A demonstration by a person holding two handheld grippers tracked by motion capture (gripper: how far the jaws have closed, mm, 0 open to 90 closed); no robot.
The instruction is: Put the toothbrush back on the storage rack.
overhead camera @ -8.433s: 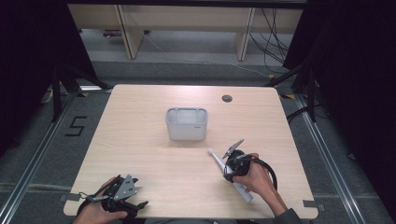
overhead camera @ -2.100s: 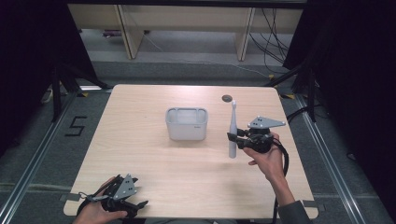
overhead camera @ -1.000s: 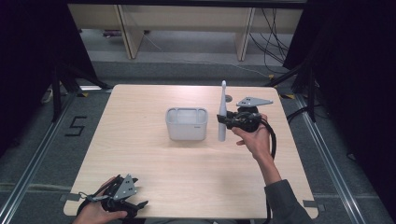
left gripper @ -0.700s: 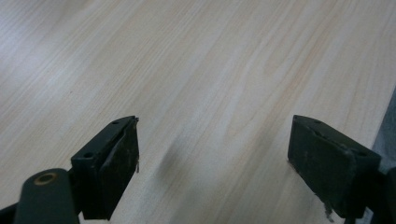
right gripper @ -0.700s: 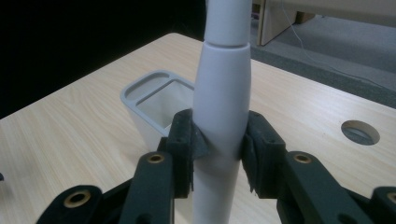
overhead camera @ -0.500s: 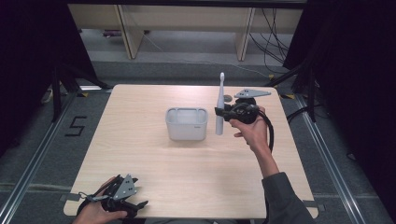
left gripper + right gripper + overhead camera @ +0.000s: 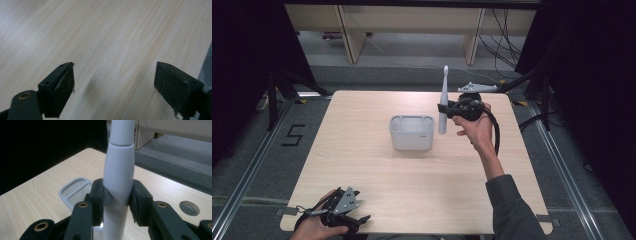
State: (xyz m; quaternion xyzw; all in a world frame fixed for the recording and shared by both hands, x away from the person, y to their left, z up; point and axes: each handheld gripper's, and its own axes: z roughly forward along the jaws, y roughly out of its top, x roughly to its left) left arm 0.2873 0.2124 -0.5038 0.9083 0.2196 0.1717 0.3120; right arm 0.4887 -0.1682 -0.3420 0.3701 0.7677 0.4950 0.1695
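White toothbrush (image 7: 443,102) upright, clamped in right tongs (image 7: 447,108) | grey holder (image 7: 412,132) just beside | left tongs (image 7: 113,92) wide apart, empty

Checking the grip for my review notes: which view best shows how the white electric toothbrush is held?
The right gripper view: the toothbrush handle stands upright up close, pinched between the right tool's two pads. The high view shows the whole toothbrush upright beside the grey holder, but small. The left gripper view looks at the bare table.

A black "5" (image 7: 295,135) on the grey floor (image 7: 247,165)
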